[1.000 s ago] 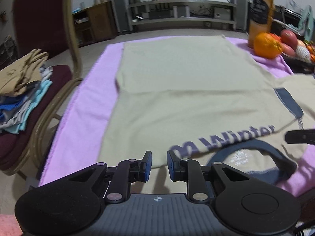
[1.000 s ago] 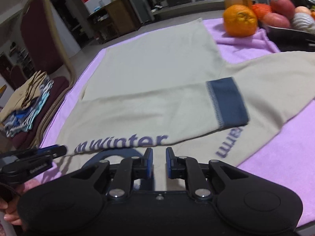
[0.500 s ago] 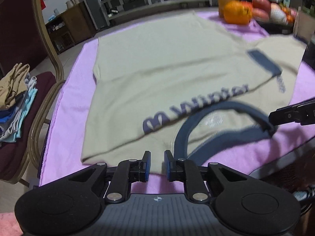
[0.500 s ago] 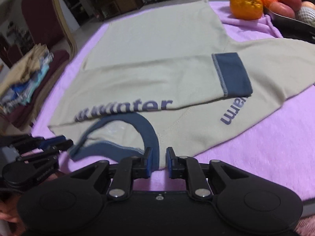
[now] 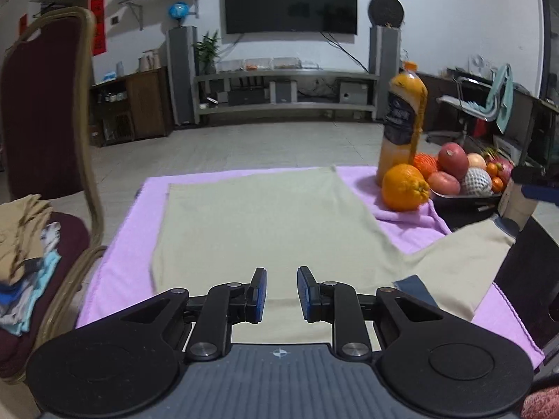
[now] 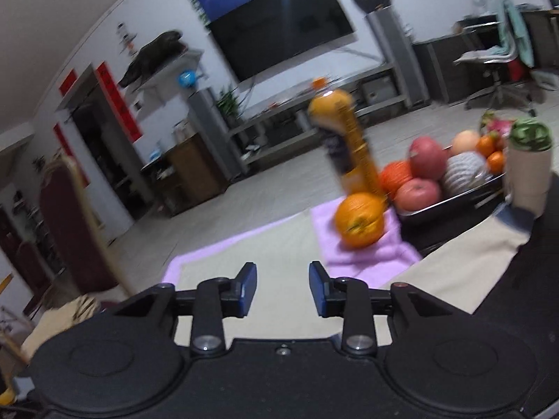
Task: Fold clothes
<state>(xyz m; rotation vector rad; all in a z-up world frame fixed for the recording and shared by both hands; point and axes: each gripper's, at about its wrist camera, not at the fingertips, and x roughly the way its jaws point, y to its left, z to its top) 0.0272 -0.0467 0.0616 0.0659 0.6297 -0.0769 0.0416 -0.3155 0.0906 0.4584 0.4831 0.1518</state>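
Observation:
A beige sweatshirt (image 5: pixel 262 216) lies flat on a purple cloth (image 5: pixel 118 244) over the table. One sleeve with a navy cuff (image 5: pixel 412 284) is folded across the body; the other sleeve (image 5: pixel 464 255) stretches right. My left gripper (image 5: pixel 281 295) hovers above the near part of the shirt, jaws slightly apart with nothing between them. In the blurred right wrist view, my right gripper (image 6: pixel 282 288) hangs above the shirt (image 6: pixel 279 244); its jaws are opening and nothing is between them. The right sleeve (image 6: pixel 471 255) ends in a navy cuff (image 6: pixel 517 216). The collar is out of view.
A dark red chair (image 5: pixel 42 104) at the left holds a stack of folded clothes (image 5: pixel 24 244). At the far right of the table stand a juice bottle (image 5: pixel 401 118), a loose orange (image 5: pixel 403 186), a fruit tray (image 5: pixel 450 197) and a paper cup (image 6: pixel 529 164).
Both grippers have risen and tilted up, so the collar and lettering dropped out of view and the room shows. The right jaws have widened; the left ones look unchanged.

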